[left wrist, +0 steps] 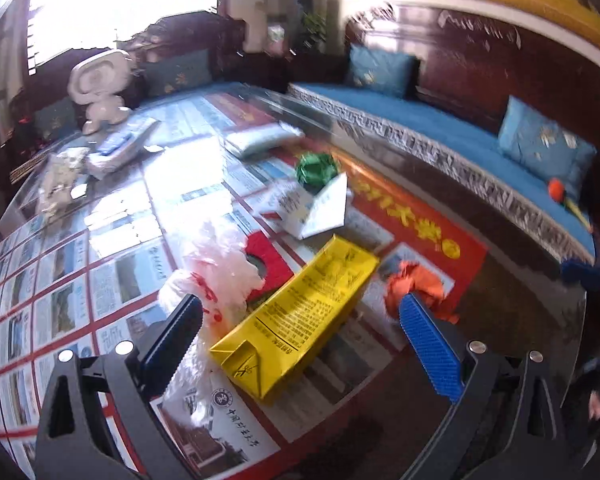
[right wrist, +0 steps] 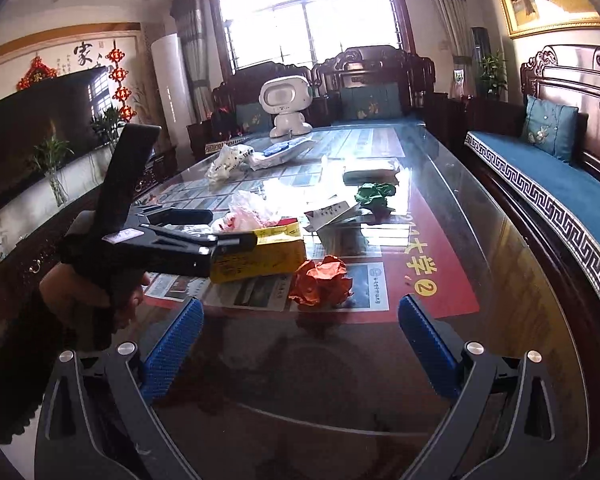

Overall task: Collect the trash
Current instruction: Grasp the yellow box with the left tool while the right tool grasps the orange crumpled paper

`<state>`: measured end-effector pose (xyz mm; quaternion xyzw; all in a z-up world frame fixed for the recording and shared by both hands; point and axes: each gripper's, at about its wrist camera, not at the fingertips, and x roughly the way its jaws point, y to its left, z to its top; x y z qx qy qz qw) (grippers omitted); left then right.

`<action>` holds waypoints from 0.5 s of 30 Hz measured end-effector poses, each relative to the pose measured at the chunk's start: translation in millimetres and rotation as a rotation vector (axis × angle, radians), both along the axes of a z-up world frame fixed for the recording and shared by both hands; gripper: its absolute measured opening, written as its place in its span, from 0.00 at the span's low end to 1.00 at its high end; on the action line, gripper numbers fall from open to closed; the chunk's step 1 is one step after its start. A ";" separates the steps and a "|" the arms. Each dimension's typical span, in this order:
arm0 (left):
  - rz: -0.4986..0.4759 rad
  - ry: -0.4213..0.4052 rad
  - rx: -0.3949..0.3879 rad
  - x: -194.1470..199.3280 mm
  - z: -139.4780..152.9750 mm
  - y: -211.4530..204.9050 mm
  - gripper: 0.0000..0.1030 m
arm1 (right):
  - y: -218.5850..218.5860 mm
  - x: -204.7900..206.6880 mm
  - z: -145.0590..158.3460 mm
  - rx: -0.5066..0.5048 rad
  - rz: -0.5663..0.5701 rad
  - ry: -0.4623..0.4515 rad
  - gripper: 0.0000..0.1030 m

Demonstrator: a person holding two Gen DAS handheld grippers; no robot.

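Trash lies on a glass-topped table (right wrist: 480,240). A yellow carton (left wrist: 300,316) lies flat between the fingers of my open left gripper (left wrist: 300,340), which hovers just over its near end. Beside the carton are a crumpled orange paper (left wrist: 414,284), a crumpled white plastic bag (left wrist: 220,268), a white folded box (left wrist: 320,212) and a green paper ball (left wrist: 316,170). In the right wrist view my right gripper (right wrist: 300,340) is open and empty, just short of the orange paper (right wrist: 322,282). The left gripper (right wrist: 168,244) shows there at the yellow carton (right wrist: 260,260).
A white robot toy (right wrist: 286,106), a wipes pack (right wrist: 280,152), a white wrapper (right wrist: 226,162) and a flat white packet (right wrist: 370,174) sit farther back. A blue-cushioned wooden bench (right wrist: 540,184) runs along the table's right side. A TV (right wrist: 32,132) stands left.
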<state>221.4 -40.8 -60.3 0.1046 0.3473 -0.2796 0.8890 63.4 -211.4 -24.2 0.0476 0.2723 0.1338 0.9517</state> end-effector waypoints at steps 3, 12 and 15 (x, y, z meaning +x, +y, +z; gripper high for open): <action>-0.047 0.023 0.043 4.0 -9.1 -4.5 0.96 | -0.3 7.4 -0.9 -0.005 -0.001 0.003 0.92; -0.085 0.076 0.052 10.8 -20.0 0.1 0.79 | 1.8 38.3 -7.6 -0.015 0.016 0.068 0.92; -0.104 0.101 0.060 9.1 -24.8 -0.2 0.73 | -0.9 44.3 -10.4 0.003 0.011 0.091 0.92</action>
